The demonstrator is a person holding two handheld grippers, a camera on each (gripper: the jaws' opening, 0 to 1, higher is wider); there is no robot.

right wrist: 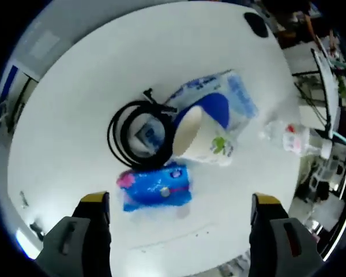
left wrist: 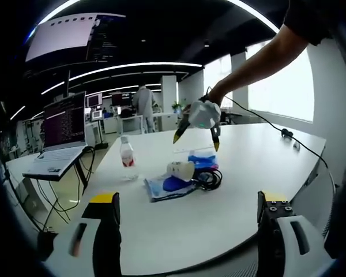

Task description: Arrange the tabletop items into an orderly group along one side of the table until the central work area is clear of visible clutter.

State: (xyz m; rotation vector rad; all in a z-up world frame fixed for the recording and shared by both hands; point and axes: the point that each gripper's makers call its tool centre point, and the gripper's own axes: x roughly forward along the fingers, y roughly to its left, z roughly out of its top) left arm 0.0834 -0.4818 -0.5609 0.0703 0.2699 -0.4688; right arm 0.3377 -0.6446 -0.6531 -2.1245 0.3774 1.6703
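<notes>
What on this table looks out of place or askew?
The paper cup lies tipped on its side across the tissue pack, its open mouth toward the coiled black cable. No spill shows. The water bottle stands upright, apart.

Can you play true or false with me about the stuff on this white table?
1. The paper cup is lying on its side. True.
2. The black cable is stretched out straight across the table. False: it is wound into a coil.
3. The water bottle stands upright, apart from the pile. True.
4. The right gripper is squeezing the cup. False: in the left gripper view it hangs above the pile with its jaws apart, holding nothing.
5. The small blue tissue pack lies next to the cable coil. True.
6. The left gripper holds the bottle. False: its jaws are open with nothing between them.
</notes>
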